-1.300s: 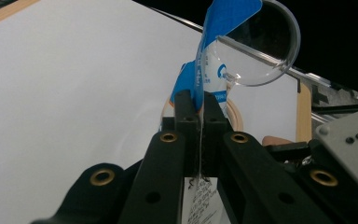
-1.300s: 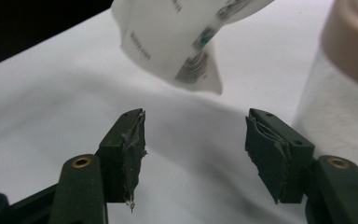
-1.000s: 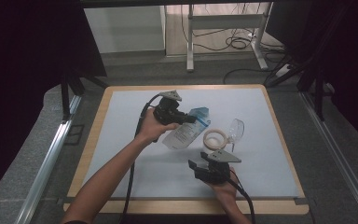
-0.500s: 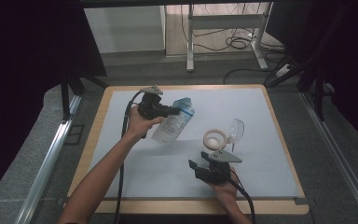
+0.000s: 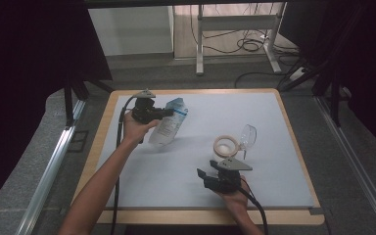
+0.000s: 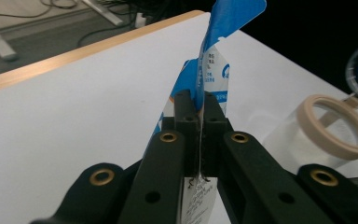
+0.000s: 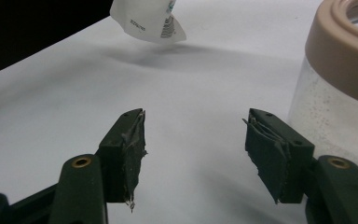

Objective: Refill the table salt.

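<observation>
The pouch [image 5: 169, 125], a flat blue-and-white refill bag, hangs above the left half of the desk [image 5: 186, 166], pinched by its thin edge in our left hand-held gripper [image 5: 162, 113]. In the left gripper view the jaws are closed tight on that edge [image 6: 199, 105], with most of the bag standing free beyond them. That is our main worry: the film is slick and the grip is narrow, so a quick swing could let it slide out or twist sideways. The open jar [image 5: 225, 146] with its tan rim and hinged clear lid [image 5: 248, 134] stands right of centre, unheld. Our right hand-held gripper [image 7: 193, 140] waits just beside it with jaws parted and empty, so a bump from the pouch could tip it.
</observation>
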